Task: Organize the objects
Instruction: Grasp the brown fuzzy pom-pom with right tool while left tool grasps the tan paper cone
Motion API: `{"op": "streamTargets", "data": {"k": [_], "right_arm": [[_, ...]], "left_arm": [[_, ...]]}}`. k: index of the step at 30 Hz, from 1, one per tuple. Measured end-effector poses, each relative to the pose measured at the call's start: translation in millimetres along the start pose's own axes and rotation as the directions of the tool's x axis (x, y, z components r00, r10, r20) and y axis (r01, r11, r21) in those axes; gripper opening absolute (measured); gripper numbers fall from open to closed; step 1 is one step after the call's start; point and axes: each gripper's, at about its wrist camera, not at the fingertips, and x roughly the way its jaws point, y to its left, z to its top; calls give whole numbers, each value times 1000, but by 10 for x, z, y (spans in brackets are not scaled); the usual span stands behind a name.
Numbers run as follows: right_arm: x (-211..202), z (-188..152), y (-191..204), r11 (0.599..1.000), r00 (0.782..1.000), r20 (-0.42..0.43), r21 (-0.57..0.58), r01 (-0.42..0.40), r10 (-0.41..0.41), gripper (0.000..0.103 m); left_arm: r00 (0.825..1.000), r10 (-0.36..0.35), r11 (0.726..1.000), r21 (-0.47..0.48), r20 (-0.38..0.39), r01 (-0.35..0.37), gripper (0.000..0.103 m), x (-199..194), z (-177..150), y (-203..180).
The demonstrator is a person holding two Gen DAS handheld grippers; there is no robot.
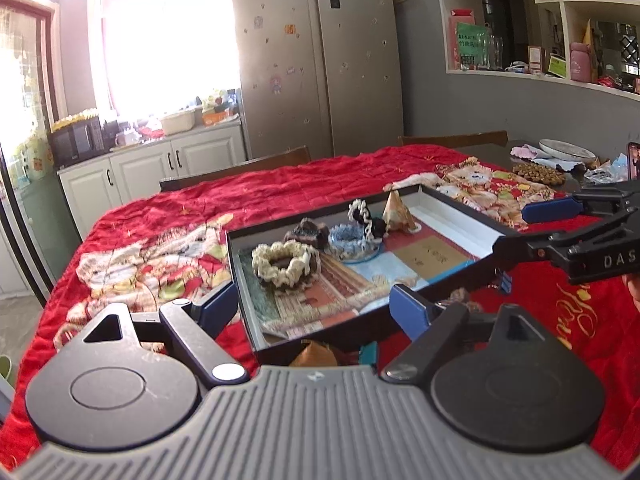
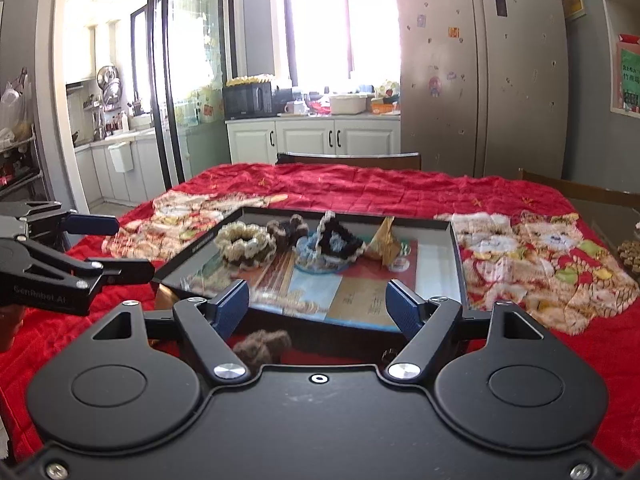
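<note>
Crocheted scrunchies, four in number, lie in a shallow black tray (image 1: 460, 204): a cream one (image 1: 285, 266), a brown one (image 1: 306, 232), a blue one (image 1: 352, 242) and a black-and-white one (image 1: 366, 218), with one gold pyramid packet (image 1: 396, 212) beside them. One more brown scrunchie (image 2: 262, 344) lies outside, on the red cloth (image 2: 360, 188) over the counter, just before the tray. Left hand-held gripper (image 1: 316, 304) and right hand-held gripper (image 2: 318, 304) both stand released at the tray's near edge, grasping nothing.

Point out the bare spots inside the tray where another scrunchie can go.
Free: the tray's near right part, between the gold pyramid and the right wall. Also the near left, in front of the cream scrunchie. Crowded: the far middle, where the dark, blue and black-and-white scrunchies bunch together.
</note>
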Motion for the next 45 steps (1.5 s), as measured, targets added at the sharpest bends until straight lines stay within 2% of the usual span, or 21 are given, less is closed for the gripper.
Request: {"op": "streamTargets", "data": {"k": [9,17,26,30,38,43,45], "right_arm": [[79,-257,0,1000,1000,-13,20,13,-13,74],[188,-397,65,1000,999,-43,14,-16,17,74],[357,-467,250,998,994,-89,-13,-64,63,74],[482,-492,315,998,992,-113,-9,-57,55,73],[589,-517,347,999,992,-117,16,-37,39,71],[613,-517,360,1000,992,-123,9,-28,28,65],[626,-518,364,1000,991,-129,9,-26,27,60]], "left_arm": [[999,-35,999,-4,-20,35,90,90,-182,31],[998,-40,999,32,-48,42,90,249,-359,-29],[996,-23,1000,1,-90,23,89,408,-491,64],[994,-26,999,-30,-108,23,89,465,-530,127],[990,-47,996,-78,-136,36,78,538,-556,163],[988,-34,994,-105,-149,18,75,572,-562,170],[987,-32,993,-119,-158,13,74,587,-566,172]]}}
